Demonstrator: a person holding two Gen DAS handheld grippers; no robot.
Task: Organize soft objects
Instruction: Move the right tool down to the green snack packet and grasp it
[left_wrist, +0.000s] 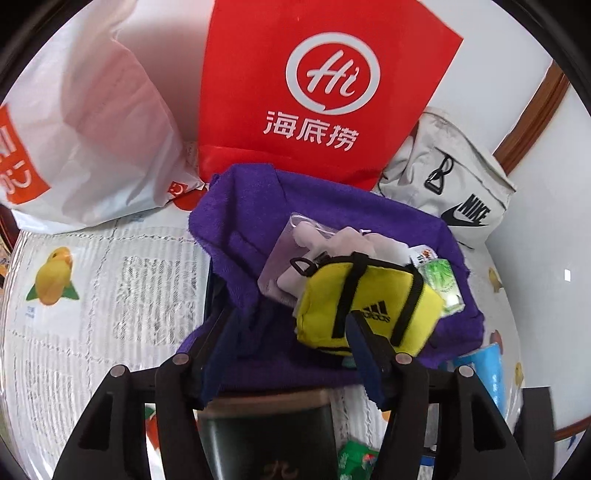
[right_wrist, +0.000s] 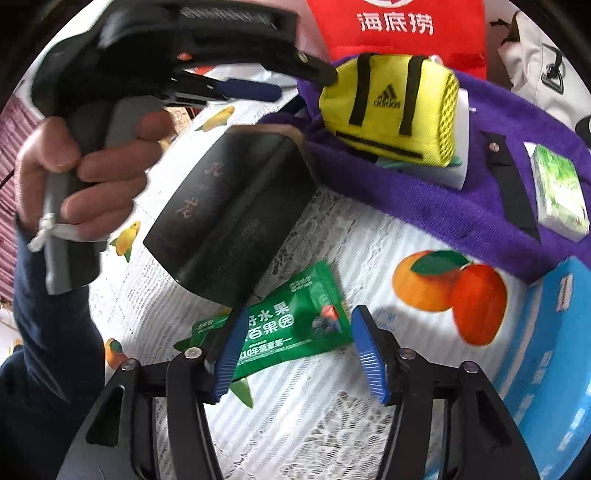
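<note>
The yellow pouch (left_wrist: 364, 301) lies on the purple towel (left_wrist: 236, 206), atop a small heap of pale packets (left_wrist: 317, 240), with a green tissue pack (left_wrist: 441, 282) just beside it. We see the left tool (left_wrist: 291, 332) spread wide at the pouch: its right finger (left_wrist: 364, 354) overlaps the pouch's near edge, its left finger (left_wrist: 218, 354) lies over the towel's fold. In the right wrist view one black tip of this tool touches the pouch's top corner, the other blue-padded finger stands apart from it; nothing is clamped. We judge that a grasp of the pouch is being set up, not made.

The right tool (right_wrist: 299, 354) hangs released over a green snack sachet (right_wrist: 291, 325) on the surface (right_wrist: 332, 424); the sachet sits between its blue pads (right_wrist: 227, 354), and we cannot tell whether they touch it.

Further out, a dark box (right_wrist: 229, 210) rests just beside the towel, a blue pack (right_wrist: 546, 350) lies at the right edge, and a red bag (left_wrist: 325, 92), a white bag (left_wrist: 96, 122) and a grey Nike bag (left_wrist: 454, 177) stand behind the towel.

We judge the task as early to midway: several soft things are gathered on the towel, yet the pile is loose, the sachet and blue pack lie outside it, and no item is visibly placed in any bag.
</note>
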